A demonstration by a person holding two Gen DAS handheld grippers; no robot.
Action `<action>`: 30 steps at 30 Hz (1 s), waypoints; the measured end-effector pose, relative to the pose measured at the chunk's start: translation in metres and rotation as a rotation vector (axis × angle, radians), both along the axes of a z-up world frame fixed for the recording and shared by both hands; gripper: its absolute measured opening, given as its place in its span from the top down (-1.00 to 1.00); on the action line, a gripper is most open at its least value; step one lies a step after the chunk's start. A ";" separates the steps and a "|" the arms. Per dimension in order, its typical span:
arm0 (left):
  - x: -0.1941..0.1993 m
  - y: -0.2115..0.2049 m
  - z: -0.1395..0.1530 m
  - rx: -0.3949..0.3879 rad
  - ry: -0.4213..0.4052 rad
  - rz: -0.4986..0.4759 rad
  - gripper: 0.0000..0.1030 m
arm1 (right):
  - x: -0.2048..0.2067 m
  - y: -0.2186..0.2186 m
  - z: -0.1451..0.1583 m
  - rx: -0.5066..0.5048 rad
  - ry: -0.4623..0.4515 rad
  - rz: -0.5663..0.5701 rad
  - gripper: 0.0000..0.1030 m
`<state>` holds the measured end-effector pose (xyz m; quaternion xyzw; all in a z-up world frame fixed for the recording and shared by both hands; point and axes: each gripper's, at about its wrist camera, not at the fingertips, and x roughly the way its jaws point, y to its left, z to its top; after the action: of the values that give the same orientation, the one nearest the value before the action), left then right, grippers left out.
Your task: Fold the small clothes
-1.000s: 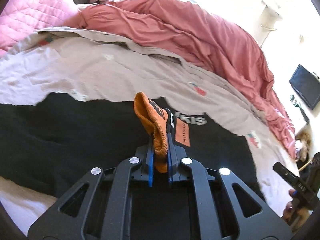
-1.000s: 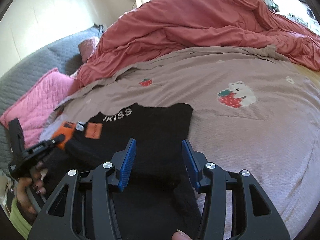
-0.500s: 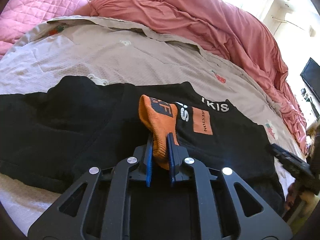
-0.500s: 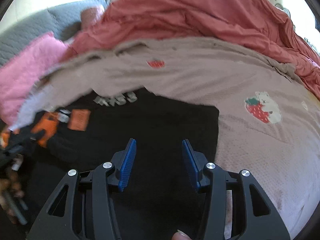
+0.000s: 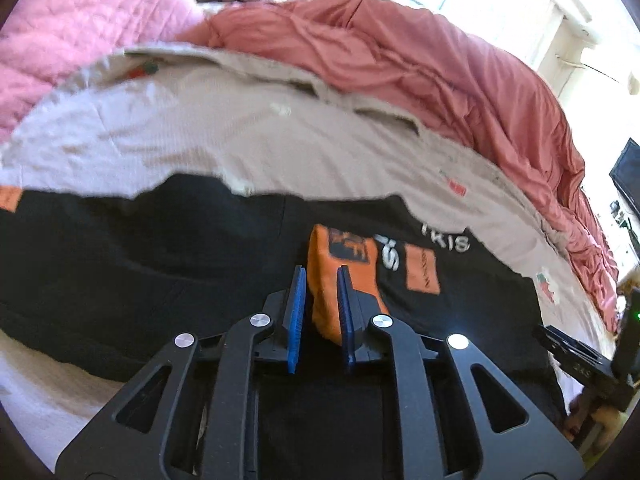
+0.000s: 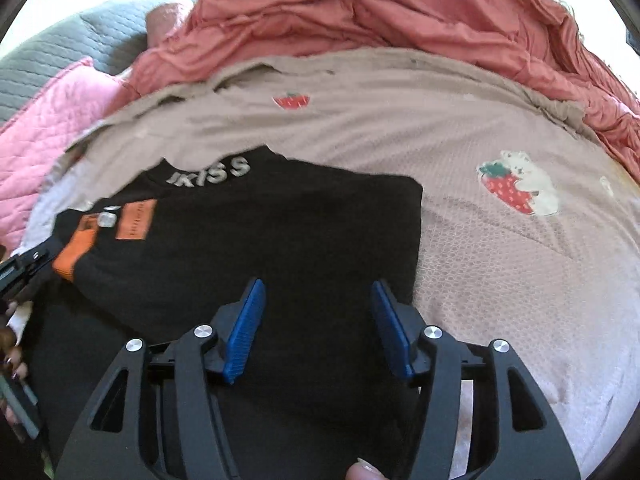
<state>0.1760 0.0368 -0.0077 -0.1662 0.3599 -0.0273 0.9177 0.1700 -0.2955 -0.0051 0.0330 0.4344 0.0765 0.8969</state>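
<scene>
In the left wrist view, a pink quilted pillow point(image 5: 80, 32) lies at ten o'clock, with the beige strawberry-print blanket point(image 5: 200, 128) spread across the middle. On it lies the black sweater point(image 5: 140, 264), flat, filling the band from nine to three o'clock. Its orange cuff point(image 5: 332, 276) stands up at centre, clenched between the blue pads of the left gripper point(image 5: 320, 276). Just right of the cuff sit white lettering and an orange patch point(image 5: 422, 270). A rumpled coral duvet point(image 5: 440, 64) runs from twelve to three o'clock.

In the right wrist view the sweater point(image 6: 280, 240) reaches from nine o'clock to centre, its straight edge at two o'clock of the right gripper point(image 6: 318, 320). That gripper's jaws are opening above the black fabric, pads clear of it.
</scene>
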 end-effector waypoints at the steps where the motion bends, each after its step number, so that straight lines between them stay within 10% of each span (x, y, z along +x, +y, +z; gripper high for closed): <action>1: -0.003 -0.004 0.004 0.004 -0.024 -0.015 0.83 | -0.004 0.001 0.003 0.005 -0.006 0.013 -0.09; 11: -0.012 -0.061 0.003 0.110 -0.030 -0.226 0.65 | -0.017 0.025 -0.006 0.000 0.037 0.104 -0.13; 15: 0.002 -0.053 -0.023 0.067 0.104 -0.211 0.52 | -0.012 0.025 -0.022 -0.003 0.097 0.091 -0.13; 20: 0.002 -0.036 -0.023 -0.058 0.108 -0.196 0.52 | -0.014 0.023 -0.020 0.014 0.094 0.082 -0.13; 27: -0.016 -0.041 -0.006 -0.005 0.052 -0.182 0.16 | -0.026 0.016 -0.006 0.055 0.062 0.082 -0.14; 30: -0.024 -0.045 0.001 0.024 0.019 -0.187 -0.01 | -0.033 0.014 0.001 0.050 0.036 0.077 -0.52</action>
<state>0.1518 -0.0078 -0.0064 -0.1211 0.3829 -0.1070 0.9096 0.1373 -0.2813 -0.0037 0.0402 0.4495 0.1211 0.8841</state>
